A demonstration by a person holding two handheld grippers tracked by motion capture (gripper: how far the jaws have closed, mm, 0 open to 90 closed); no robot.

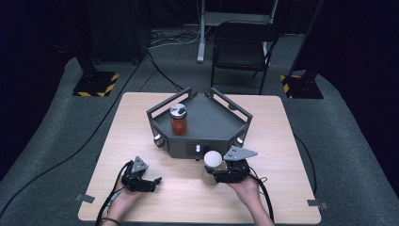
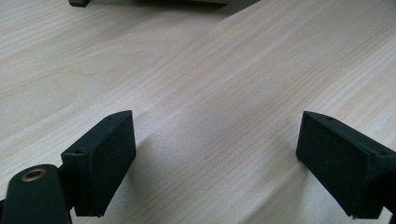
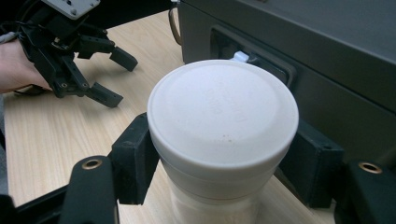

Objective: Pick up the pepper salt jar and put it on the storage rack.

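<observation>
at the lower right of the high view, a white-lidded jar [image 1: 212, 162] is clasped upright between the jaws of the right gripper [image 1: 225, 170], its axis vertical. at the lower left, the left gripper [image 1: 146, 182] is held spread apart over bare table [image 1: 141, 117], grasping nothing. just beyond the jar, toward frame centre, the grey tray [image 1: 211, 120] is seen, with a red jar [image 1: 179, 119] standing on its left part.

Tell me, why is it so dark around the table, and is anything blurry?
High view: light falls on the table, while the room behind is nearly black. Left gripper view: wood grain is sharp near the left claw, softer far off. Right gripper view: the white lid in the right claw looks pale and slightly soft; the grey box behind blurs.
</observation>
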